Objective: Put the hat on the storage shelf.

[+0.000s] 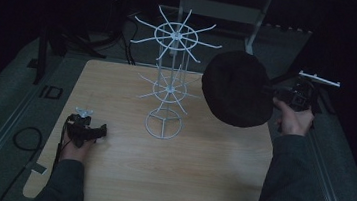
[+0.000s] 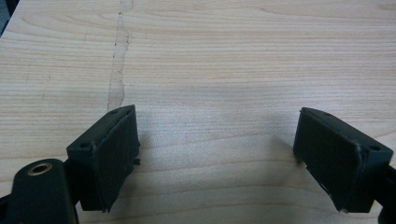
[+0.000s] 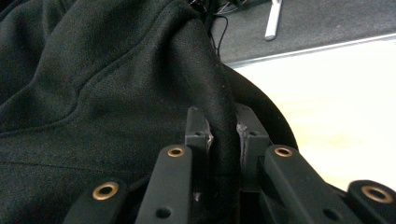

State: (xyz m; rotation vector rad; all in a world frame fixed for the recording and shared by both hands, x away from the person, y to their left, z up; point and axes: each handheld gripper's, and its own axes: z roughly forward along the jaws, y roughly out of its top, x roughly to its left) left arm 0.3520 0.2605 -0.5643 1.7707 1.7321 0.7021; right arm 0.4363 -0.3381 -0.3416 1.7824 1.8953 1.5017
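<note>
A black fabric hat (image 1: 235, 89) hangs in the air over the right side of the wooden table (image 1: 199, 173). My right gripper (image 1: 274, 93) is shut on its rim, seen up close in the right gripper view, where the jaws pinch a thick fold of the hat (image 3: 107, 84) at the right gripper (image 3: 224, 135). A white wire rack (image 1: 169, 79) with two tiers of radiating hooks stands mid-table, just left of the hat. My left gripper (image 1: 100, 131) rests low on the table's left part; in its own view the left gripper (image 2: 217, 140) stands open over bare wood.
Dark floor and cables (image 1: 26, 140) surround the table. A grey frame leg (image 1: 257, 26) stands behind the rack. Bare tabletop (image 2: 233, 56) stretches in front of the rack's ring base (image 1: 163, 124).
</note>
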